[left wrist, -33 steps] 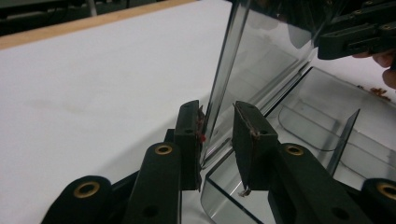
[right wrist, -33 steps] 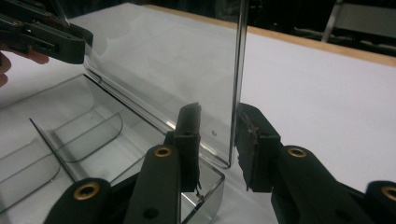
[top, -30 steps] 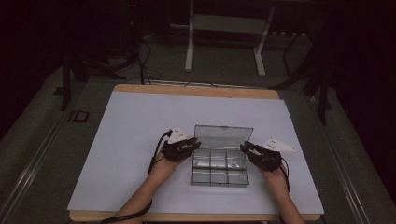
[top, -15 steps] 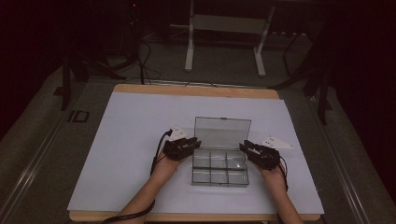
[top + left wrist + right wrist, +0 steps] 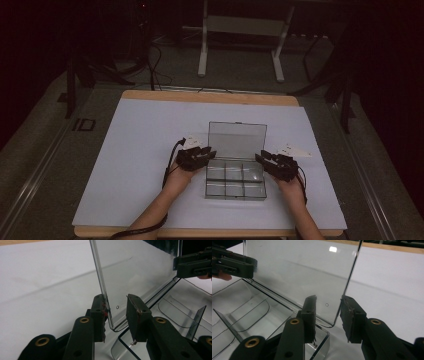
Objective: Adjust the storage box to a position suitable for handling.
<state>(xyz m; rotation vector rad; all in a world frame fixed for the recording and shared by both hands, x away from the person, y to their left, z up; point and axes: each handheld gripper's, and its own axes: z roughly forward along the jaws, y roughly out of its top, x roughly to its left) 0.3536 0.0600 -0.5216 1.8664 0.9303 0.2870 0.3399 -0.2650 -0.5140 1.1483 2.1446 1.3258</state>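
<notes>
Clear compartment box sits mid-counter, lid upright. Left hand-held gripper and right hand-held gripper straddle the lid's side edges, jaws just opening, loose (not clamped). Light, stiff, slippery plastic; grip lid edges near hinge.

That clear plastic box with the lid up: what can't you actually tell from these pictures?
- High view: whether the box's compartments hold anything; too small and dim.
- Left gripper view: whether its pad presses the lid; the lid's edge hides the contact.
- Right gripper view: the box's near side, cut off by the bottom edge.
</notes>
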